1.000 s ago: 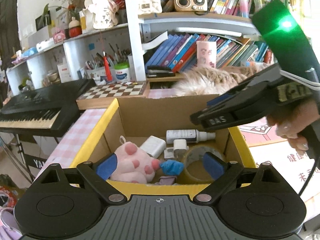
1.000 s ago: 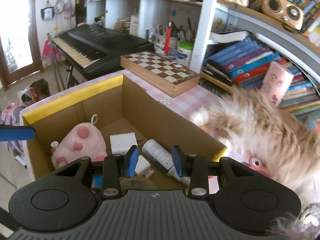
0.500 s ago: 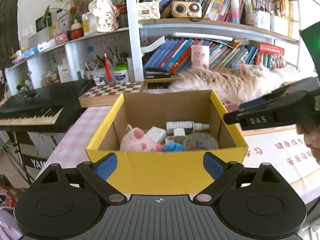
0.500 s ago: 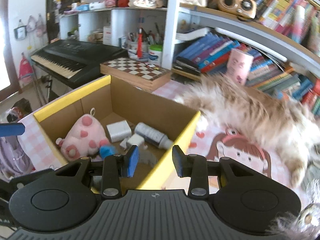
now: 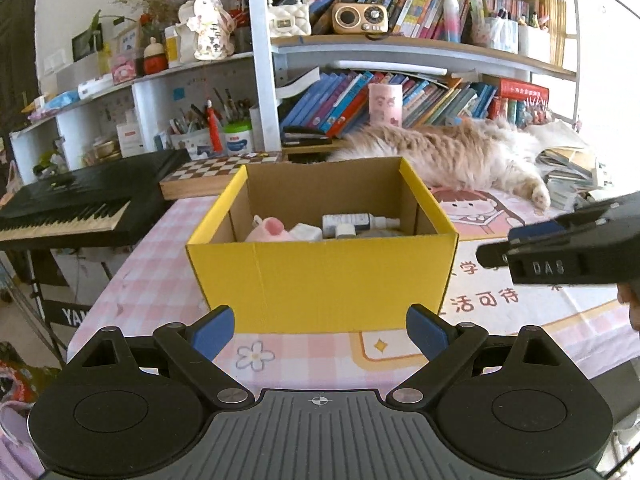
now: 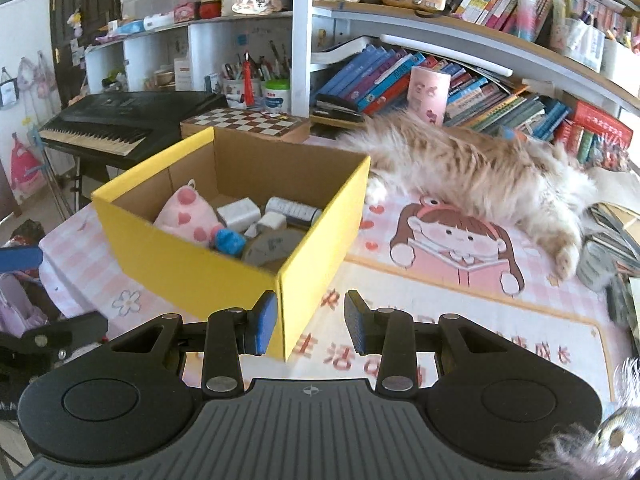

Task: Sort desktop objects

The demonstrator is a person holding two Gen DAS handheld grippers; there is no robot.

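left gripper (image 5: 320,330) jaws wide apart and empty, just in front of the yellow box (image 5: 320,276); right gripper (image 6: 306,322) jaws narrowed to a small gap, nothing between them, at the box's near corner. box sits on the table (image 5: 160,272) and holds a pink plush (image 6: 184,216), white bottle (image 6: 292,210), white charger (image 6: 238,214), blue thing (image 6: 228,240) and tape roll (image 6: 272,248). fluffy cat (image 6: 472,172) lies behind the box.

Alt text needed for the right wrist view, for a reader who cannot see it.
A yellow cardboard box on a pink desk mat holds a pink plush paw, a white bottle and a tape roll. The right gripper, empty and jaws nearly closed, points at its near corner. A fluffy cat lies behind.
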